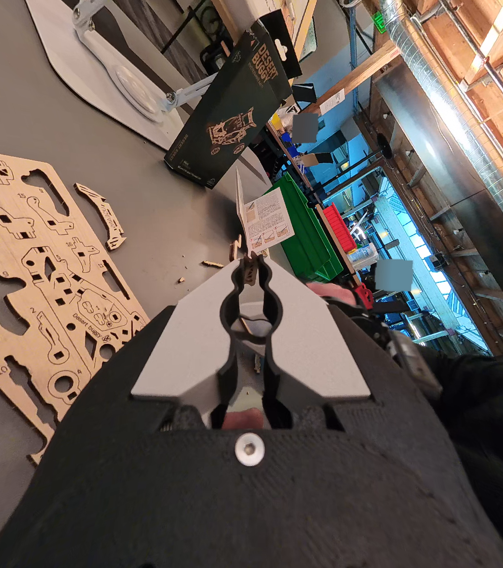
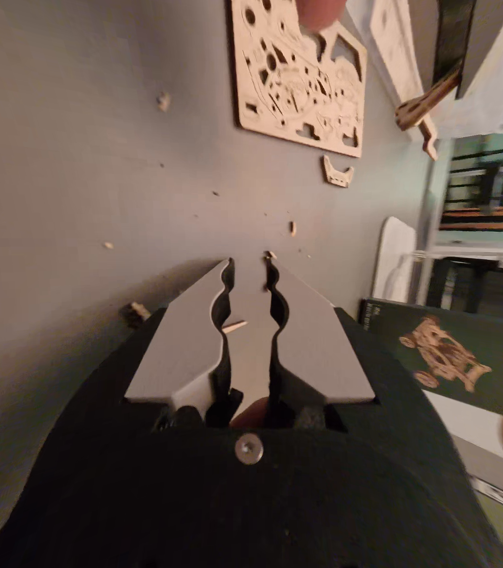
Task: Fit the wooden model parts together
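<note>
My left gripper (image 1: 251, 267) is shut on a thin wooden part (image 1: 250, 272), seen edge-on between the black pads and raised above the grey table (image 1: 139, 190). The right wrist view shows this gripper at the top right (image 2: 450, 61), with the long wooden part (image 2: 419, 107) sticking out of it. My right gripper (image 2: 248, 264) is open, low over the table, with only table surface between its pads. A cut-out wooden sheet (image 1: 28, 276) lies at the left; a second sheet (image 2: 299, 76) lies ahead of the right gripper. A curved loose part (image 1: 102, 212) lies beside the first sheet.
A dark kit box (image 1: 228, 123) stands at the back and also shows in the right wrist view (image 2: 447, 350). An instruction leaflet (image 1: 267, 221) stands by a green bin (image 1: 302, 227). A white magnifier lamp (image 1: 133, 83) lies at the far left. A small wooden part (image 2: 337, 173) and chips (image 2: 292, 229) lie scattered. My hands' fingertips stand some 12 centimeters from each other.
</note>
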Tool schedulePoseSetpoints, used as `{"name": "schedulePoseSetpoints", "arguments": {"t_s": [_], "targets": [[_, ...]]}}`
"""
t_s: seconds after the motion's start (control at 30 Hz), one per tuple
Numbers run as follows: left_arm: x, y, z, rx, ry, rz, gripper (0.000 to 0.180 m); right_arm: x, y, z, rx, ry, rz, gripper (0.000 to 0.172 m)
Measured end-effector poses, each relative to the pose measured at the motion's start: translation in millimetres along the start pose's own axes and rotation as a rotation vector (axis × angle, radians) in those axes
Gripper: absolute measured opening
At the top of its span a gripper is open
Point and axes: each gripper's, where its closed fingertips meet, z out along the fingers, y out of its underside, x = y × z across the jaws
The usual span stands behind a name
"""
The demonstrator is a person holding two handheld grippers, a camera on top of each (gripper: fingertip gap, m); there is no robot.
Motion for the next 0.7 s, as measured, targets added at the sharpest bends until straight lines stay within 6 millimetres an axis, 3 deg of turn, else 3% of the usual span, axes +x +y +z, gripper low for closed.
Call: {"name": "schedulePoseSetpoints", "arguments": {"t_s": [0.07,0.2,0.33,0.5,0.7], "targets": [[1,-1,0,0.001,0.003,0.0,0.006,-2,-5,-9,0.048,-0.09,0.033,0.025],[2,0,0,-0.002,0.007,0.003,0.006,22,5,-3,0.125,-0.312,0.294,0.016],[3,-1,0,-0.002,0.004,0.011,0.006,33,11,11,0.173,-0.468,0.273,0.011],[0,1,1,-0.012,0.001,0.009,0.006,20,23,26,0.065,-0.533,0.127,0.006],[-2,6,3,-0.033,0.01,-0.008,0.006,20,12,19,0.152,-0.65,0.361,0.004]]}}
